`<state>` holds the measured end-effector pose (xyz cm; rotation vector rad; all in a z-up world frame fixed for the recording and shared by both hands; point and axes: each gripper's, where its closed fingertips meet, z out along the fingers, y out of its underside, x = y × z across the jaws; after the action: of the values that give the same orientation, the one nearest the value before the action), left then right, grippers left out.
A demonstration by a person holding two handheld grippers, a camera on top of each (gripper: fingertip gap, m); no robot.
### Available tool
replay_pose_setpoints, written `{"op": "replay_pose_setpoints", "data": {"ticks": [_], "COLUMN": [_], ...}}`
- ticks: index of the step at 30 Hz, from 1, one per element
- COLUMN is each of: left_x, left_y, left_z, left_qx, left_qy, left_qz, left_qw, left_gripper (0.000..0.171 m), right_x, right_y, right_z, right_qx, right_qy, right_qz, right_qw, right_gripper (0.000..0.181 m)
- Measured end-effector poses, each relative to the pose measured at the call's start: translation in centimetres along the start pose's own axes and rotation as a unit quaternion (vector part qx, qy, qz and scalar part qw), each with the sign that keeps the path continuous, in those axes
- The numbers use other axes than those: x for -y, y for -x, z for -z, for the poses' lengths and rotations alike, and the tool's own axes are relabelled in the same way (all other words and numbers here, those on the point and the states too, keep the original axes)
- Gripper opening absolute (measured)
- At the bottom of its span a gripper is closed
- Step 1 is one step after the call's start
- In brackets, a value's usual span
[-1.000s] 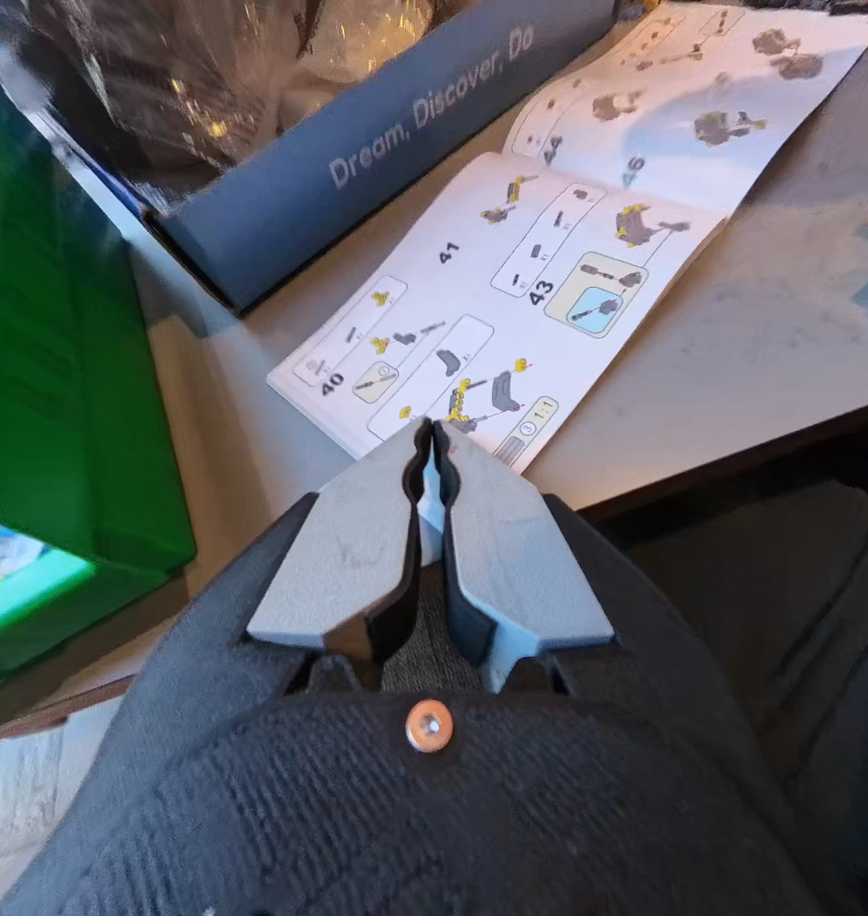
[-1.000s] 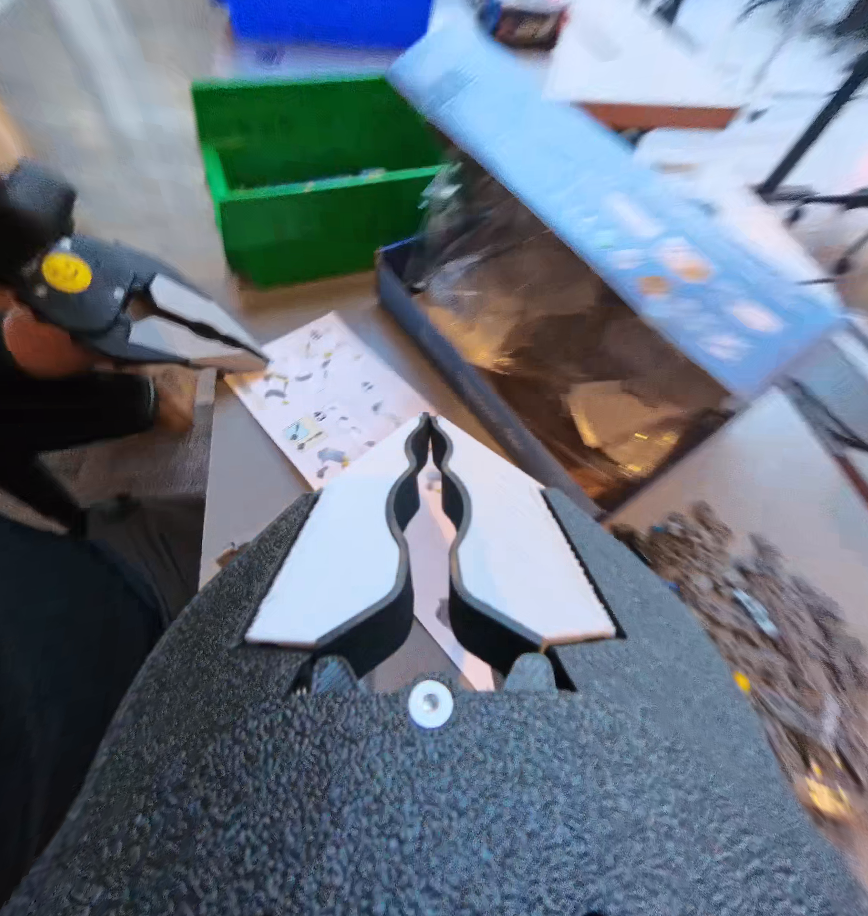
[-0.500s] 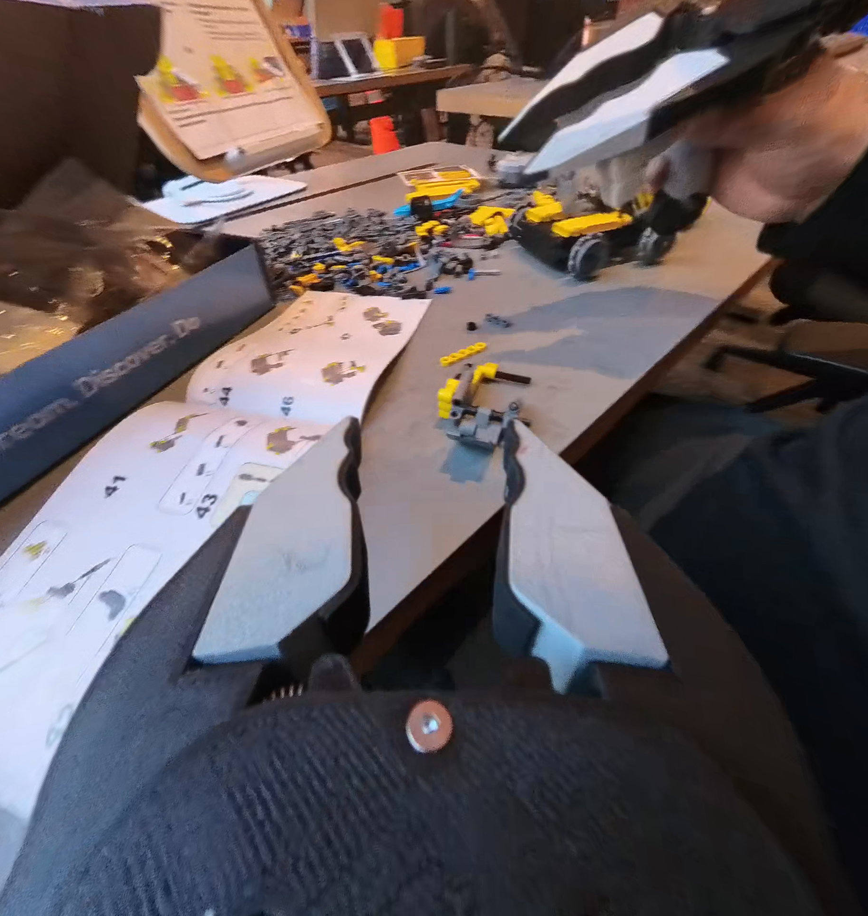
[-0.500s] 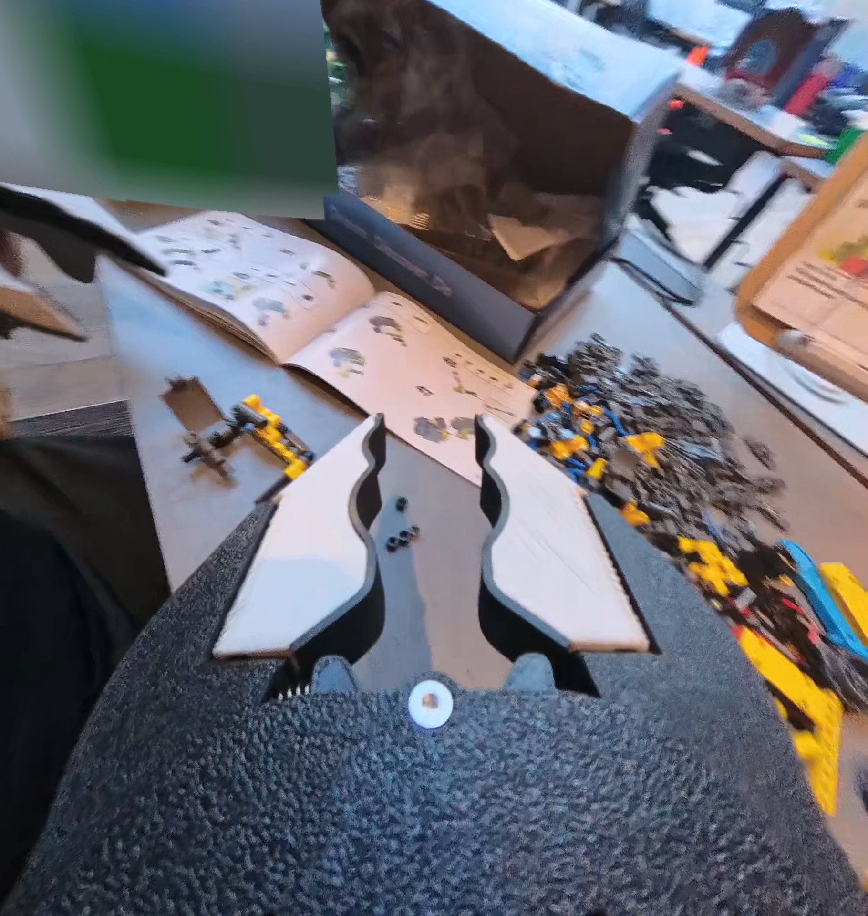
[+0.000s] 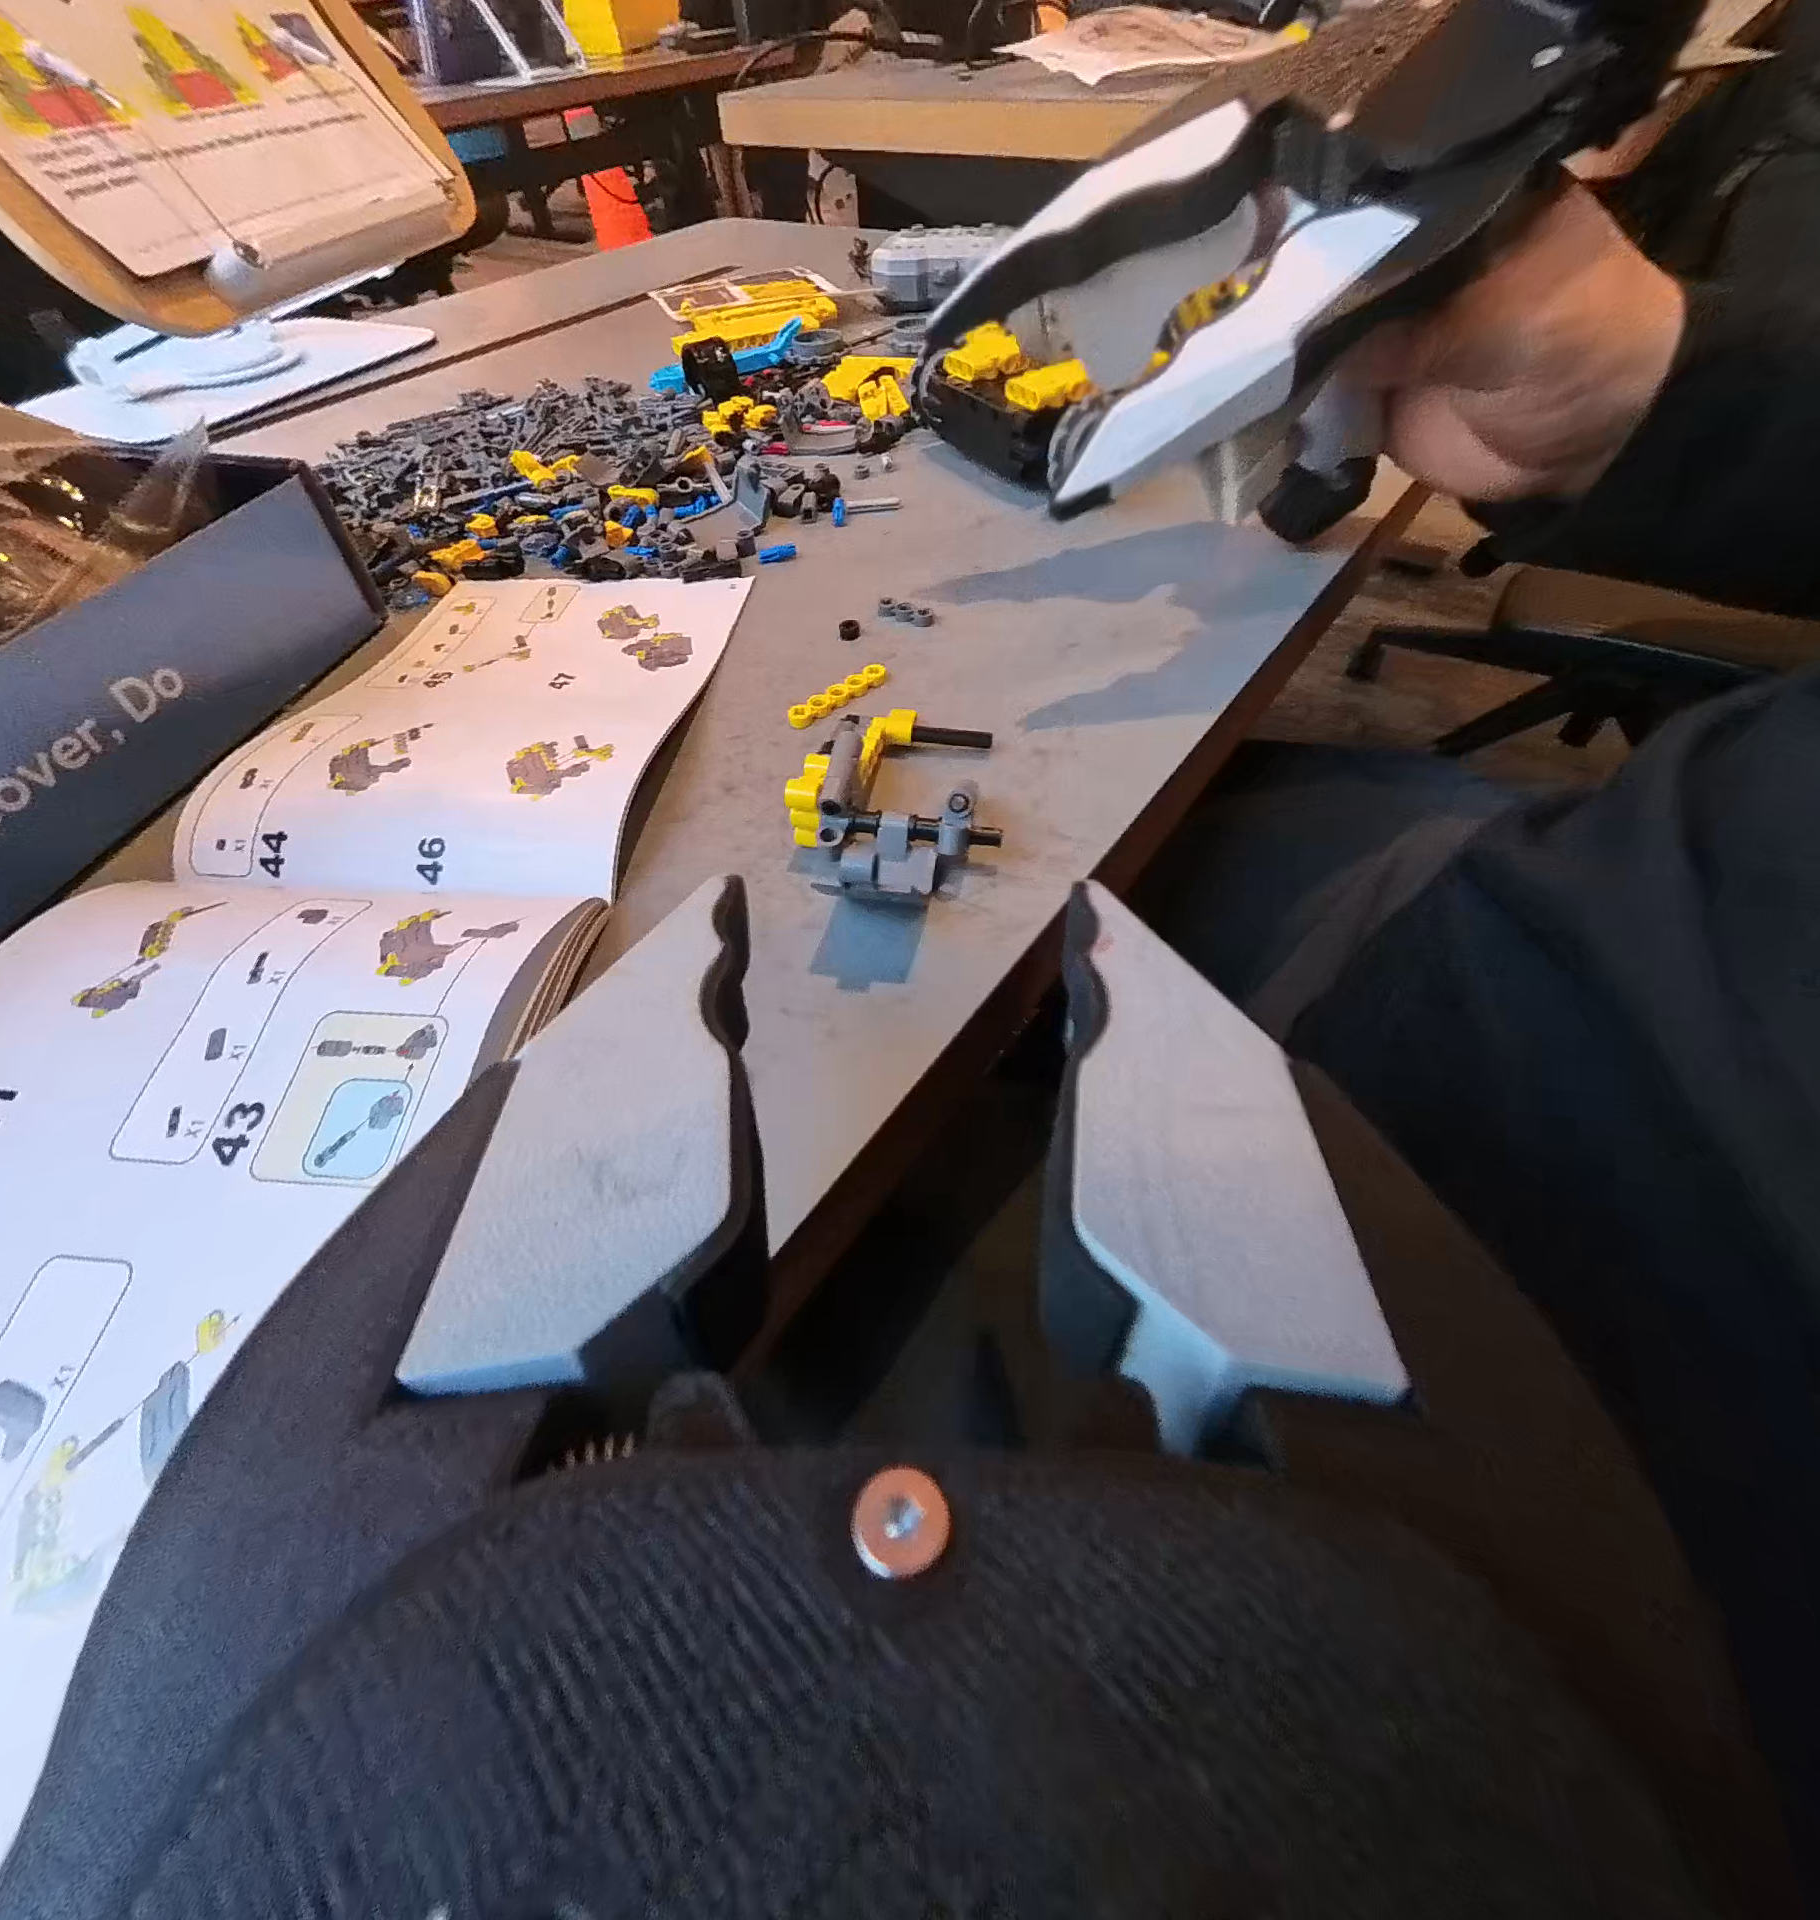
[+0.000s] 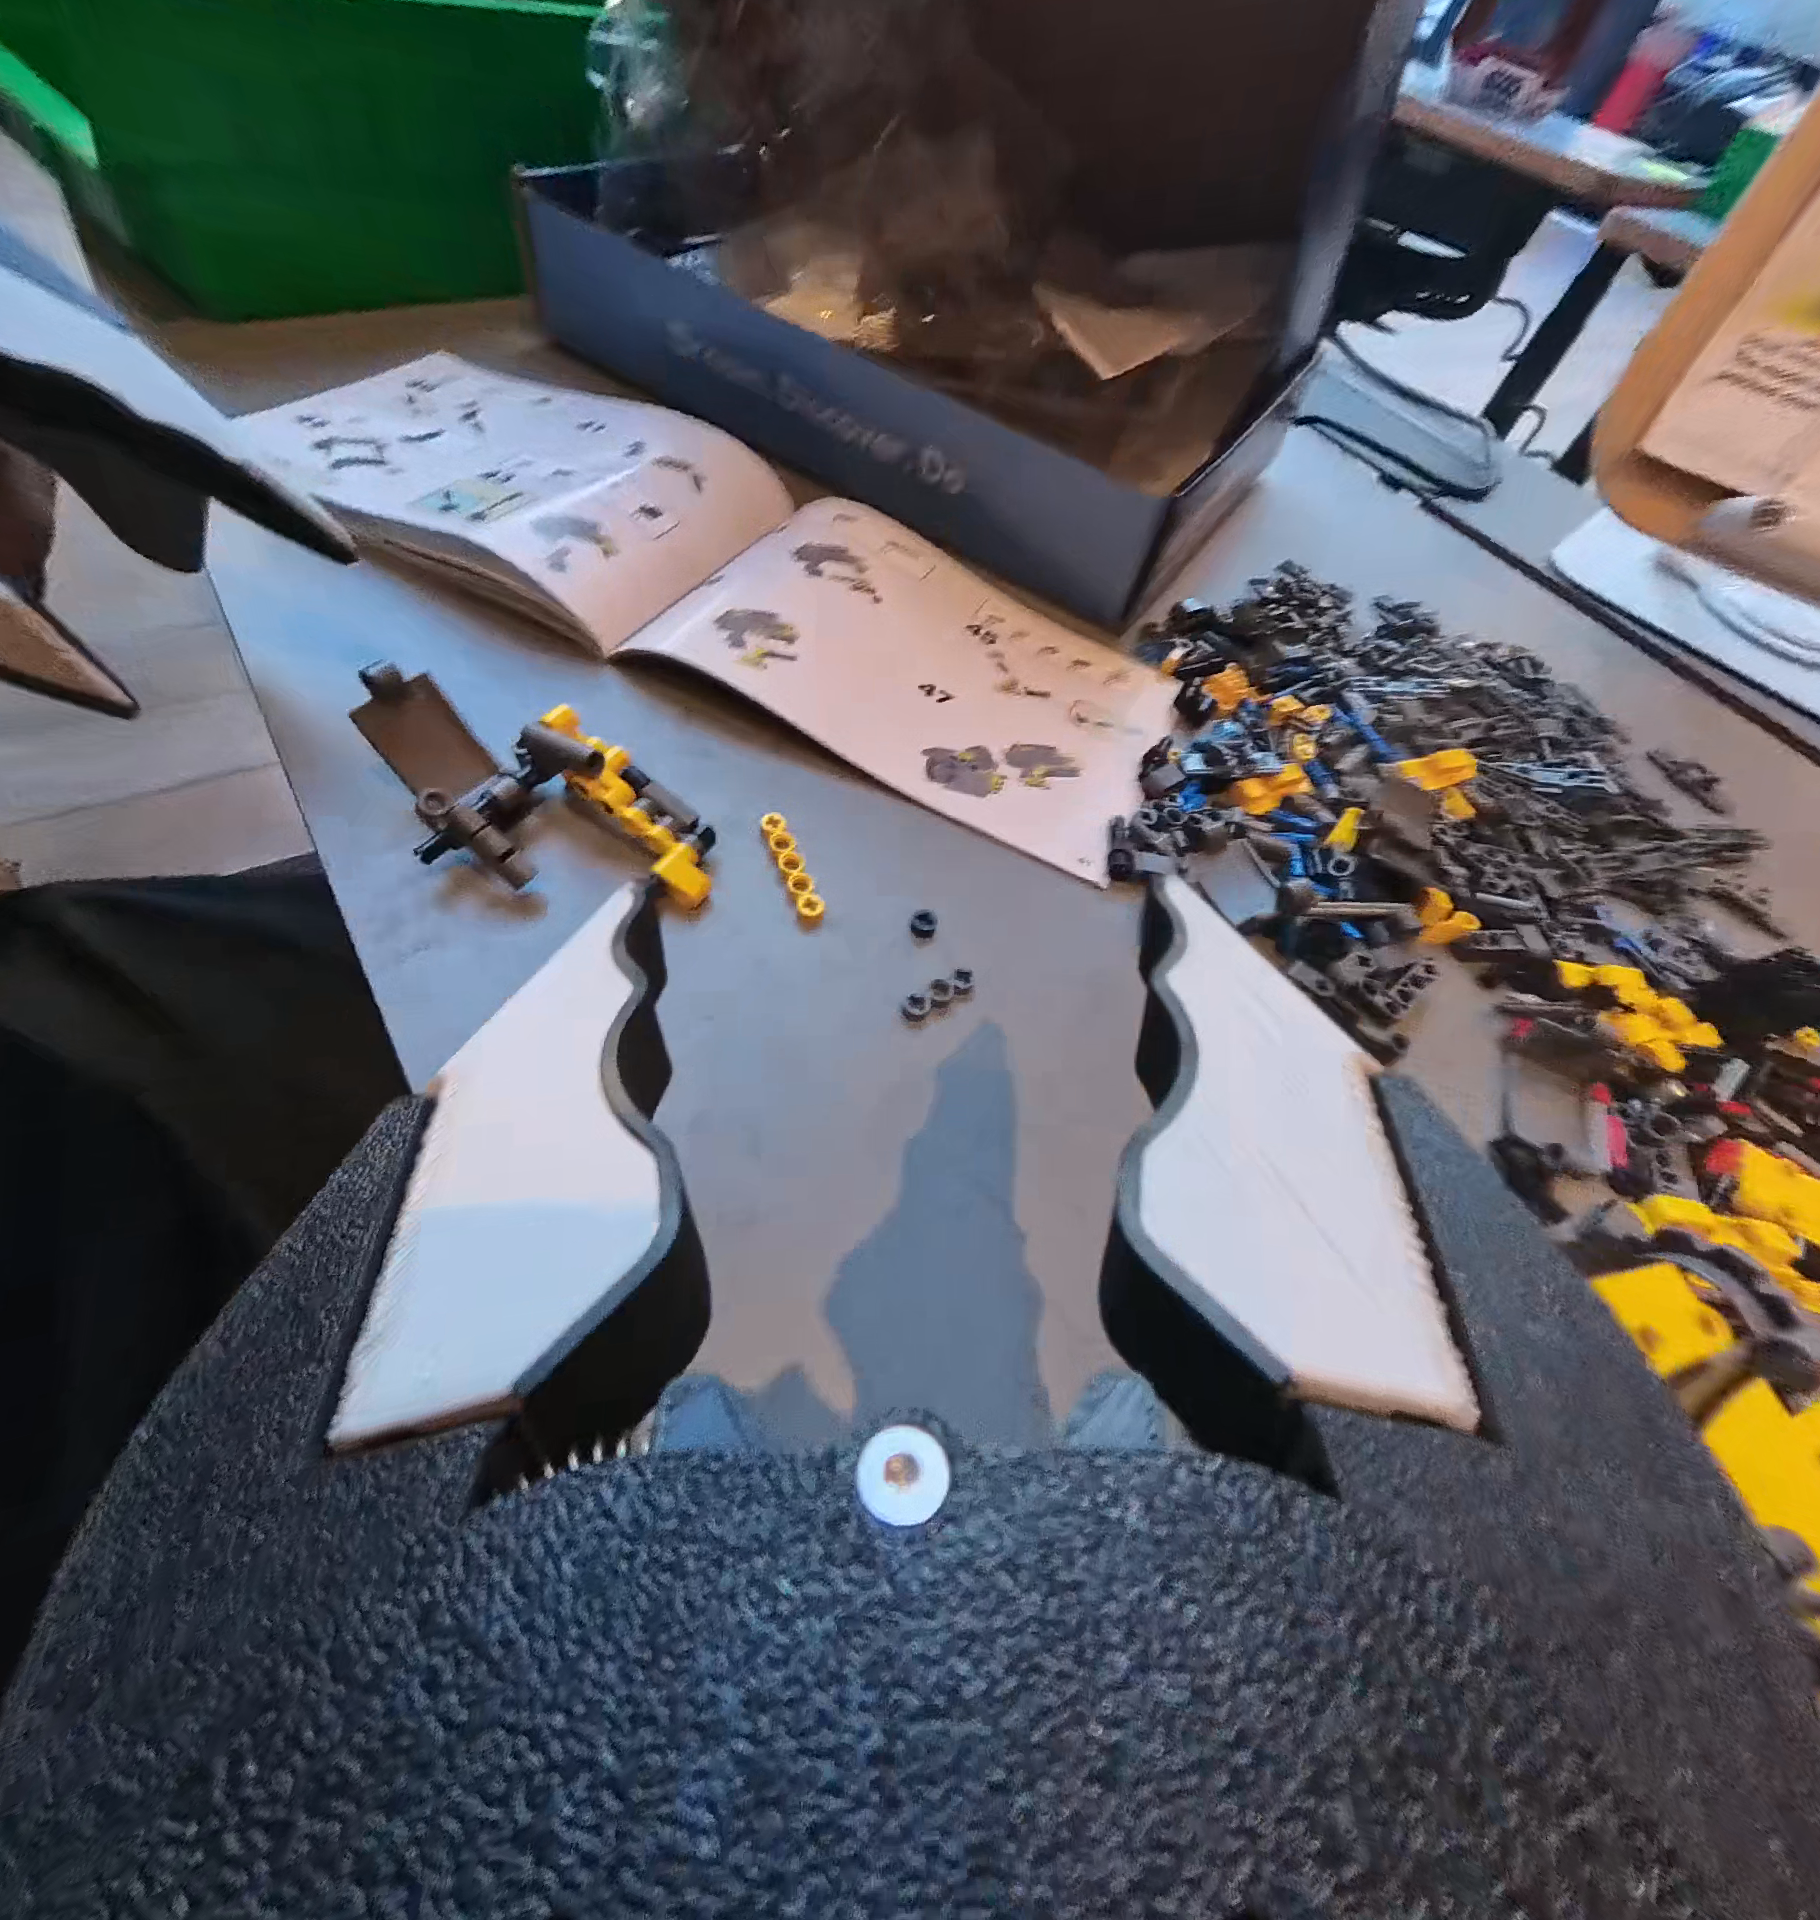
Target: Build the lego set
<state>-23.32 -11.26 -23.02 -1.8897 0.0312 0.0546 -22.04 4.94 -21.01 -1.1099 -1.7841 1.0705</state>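
My left gripper (image 5: 904, 914) is open and empty at the table's near edge, just short of a small yellow and grey subassembly (image 5: 885, 810). A short yellow beam (image 5: 836, 693) lies beyond it. My right gripper (image 6: 898, 899) is open and empty above the grey table (image 6: 781, 1091), over several tiny black round pieces (image 6: 937, 992). The subassembly (image 6: 573, 790) and the yellow beam (image 6: 792, 868) lie to its front left. The right gripper also shows in the left wrist view (image 5: 994, 421), held by a hand. The left gripper shows at the left edge of the right wrist view (image 6: 231, 623).
An open instruction booklet (image 5: 449, 748) (image 6: 677, 551) lies beside a dark blue box (image 5: 137, 675) (image 6: 885, 436). A pile of loose pieces (image 5: 573, 499) (image 6: 1405, 810) and a part-built yellow and black vehicle (image 5: 1031, 390) (image 6: 1768, 1247) lie farther on. A green crate (image 6: 314, 156) stands behind.
Both grippers have gone from shut to wide open. Both have swung from the box and booklet toward the loose pieces and the subassembly, and the right one has come down closer to the table.
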Motion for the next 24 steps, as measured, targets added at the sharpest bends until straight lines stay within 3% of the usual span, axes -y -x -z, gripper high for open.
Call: {"op": "replay_pose_setpoints", "data": {"ticks": [8,11,14,21,24], "left_x": [0.0,0.7,1.0,0.4,0.1], "left_y": [-0.5,-3.0,-3.2,-1.6,-2.2], "left_z": [-0.2,0.2,-0.2,-0.7,-0.8], "left_qx": [-0.009,-0.071,-0.065,-0.011,-0.025], "left_qy": [0.004,-0.01,-0.021,0.004,0.017], "left_qz": [0.007,0.007,-0.017,-0.037,-0.046], "left_qw": [1.0,0.997,0.997,0.999,0.999], "left_gripper": [0.072,0.077,0.1,0.087,0.076], "right_x": [-0.8,-1.5,-2.2,-1.1,-1.1], "right_y": [0.9,2.4,2.9,3.7,4.6], "right_z": [-0.9,-1.4,-2.0,-1.3,-1.1], "right_qx": [0.036,0.085,0.103,0.137,0.147], "right_qy": [0.022,0.053,0.077,0.04,0.037], "right_qz": [-0.023,-0.049,-0.048,-0.041,-0.009], "right_qw": [0.999,0.994,0.991,0.989,0.988], "right_gripper": [0.091,0.089,0.084,0.078,0.073]}}
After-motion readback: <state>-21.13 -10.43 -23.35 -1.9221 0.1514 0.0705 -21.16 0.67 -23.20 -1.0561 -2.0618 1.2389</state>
